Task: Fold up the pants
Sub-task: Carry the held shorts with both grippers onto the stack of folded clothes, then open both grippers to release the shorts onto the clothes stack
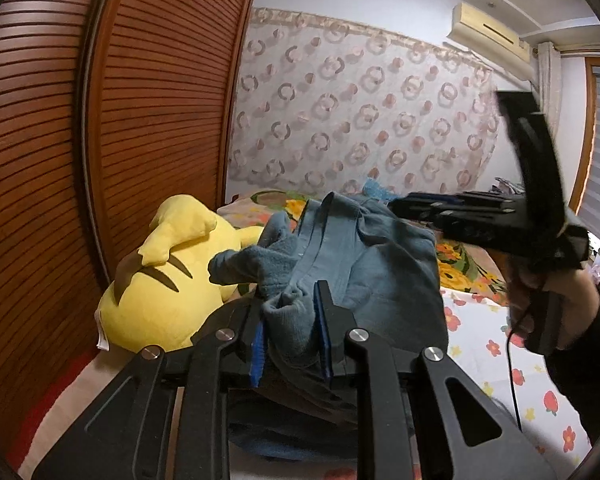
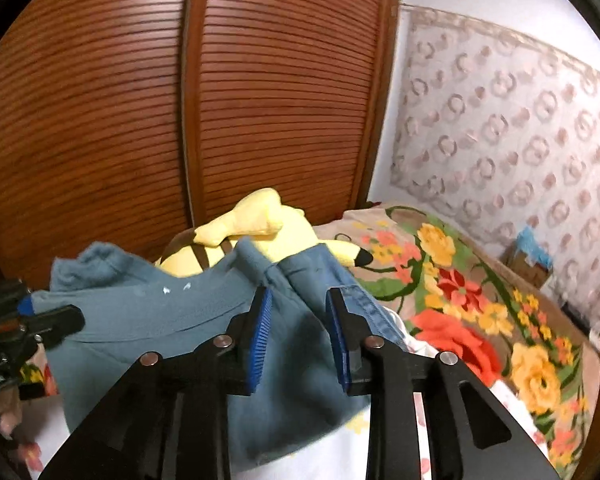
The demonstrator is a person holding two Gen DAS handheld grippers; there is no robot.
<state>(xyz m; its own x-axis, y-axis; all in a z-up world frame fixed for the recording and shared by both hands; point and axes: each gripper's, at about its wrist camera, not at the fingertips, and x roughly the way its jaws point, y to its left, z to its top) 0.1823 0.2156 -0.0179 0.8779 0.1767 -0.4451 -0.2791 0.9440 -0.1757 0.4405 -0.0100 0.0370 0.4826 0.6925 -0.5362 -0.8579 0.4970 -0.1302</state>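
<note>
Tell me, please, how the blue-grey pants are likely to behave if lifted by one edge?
The pants would probably sag rather than hold shape: they lie crumpled in soft folds. The fleecy lining bunched in the left gripper suggests a thick, grippy fabric, unlikely to slip. The part near the right gripper, whose jaws stand apart, would likely drop onto the bed.

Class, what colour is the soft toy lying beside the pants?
Yellow with dark brown stripes: soft toy, clearest in the left wrist view.
</note>
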